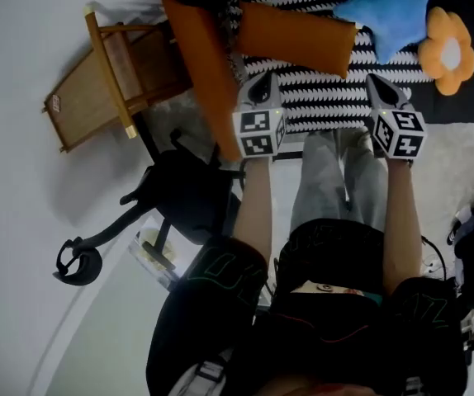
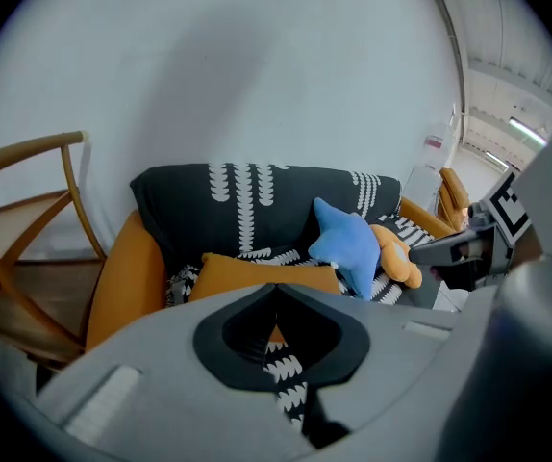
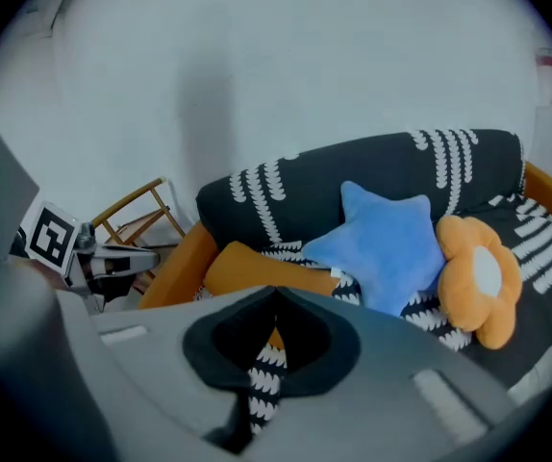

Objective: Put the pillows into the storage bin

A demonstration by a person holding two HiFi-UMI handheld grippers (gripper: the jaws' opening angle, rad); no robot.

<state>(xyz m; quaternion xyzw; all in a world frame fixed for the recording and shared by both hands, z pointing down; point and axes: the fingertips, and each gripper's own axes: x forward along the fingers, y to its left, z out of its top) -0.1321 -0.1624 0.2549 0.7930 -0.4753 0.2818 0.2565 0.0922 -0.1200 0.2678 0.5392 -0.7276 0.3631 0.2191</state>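
Three pillows lie on a black-and-white patterned sofa (image 1: pixel 328 97): an orange rectangular pillow (image 1: pixel 295 38) (image 2: pixel 257 275) (image 3: pixel 257 272), a blue star pillow (image 1: pixel 394 7) (image 2: pixel 348 243) (image 3: pixel 387 243) and an orange flower pillow (image 1: pixel 447 49) (image 2: pixel 396 258) (image 3: pixel 478 277). My left gripper (image 1: pixel 261 87) (image 2: pixel 276 289) hovers in front of the sofa seat, shut and holding nothing. Beside it my right gripper (image 1: pixel 384 89) (image 3: pixel 276 295) is also shut and holds nothing. Both point at the sofa, short of the pillows. No storage bin shows in any view.
The sofa has an orange armrest (image 1: pixel 204 64) on its left side. A wooden chair (image 1: pixel 109 81) (image 2: pixel 26 248) stands left of it against the white wall. A black stand-like object (image 1: pixel 179 192) sits on the floor by the person's left leg.
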